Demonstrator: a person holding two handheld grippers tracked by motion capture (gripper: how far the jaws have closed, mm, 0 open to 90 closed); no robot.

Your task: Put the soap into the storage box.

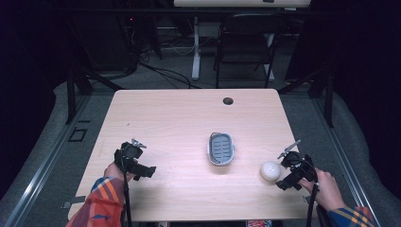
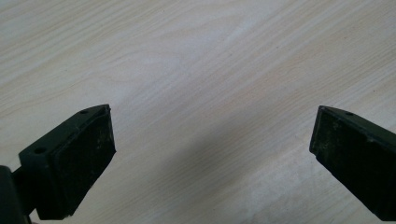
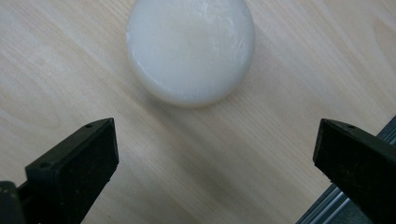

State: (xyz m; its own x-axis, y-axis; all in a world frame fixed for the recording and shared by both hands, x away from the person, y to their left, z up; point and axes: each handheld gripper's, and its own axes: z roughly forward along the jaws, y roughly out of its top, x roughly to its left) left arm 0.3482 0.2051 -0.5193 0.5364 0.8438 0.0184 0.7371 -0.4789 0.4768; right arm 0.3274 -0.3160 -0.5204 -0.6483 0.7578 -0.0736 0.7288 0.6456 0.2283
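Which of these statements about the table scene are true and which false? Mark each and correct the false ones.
1. The round white soap bar lies inside the grey soap dish. False: it lies on the wooden table, right of the dish.
2. The right gripper is open, the soap just ahead of it. True.
3. The left gripper is shut on the dish. False: it is open over bare table.
4. A black chair stands beyond the table. True.

pale wooden table point(image 1: 179, 118) with grey soap dish point(image 1: 221, 148), white soap point(image 1: 270, 170)
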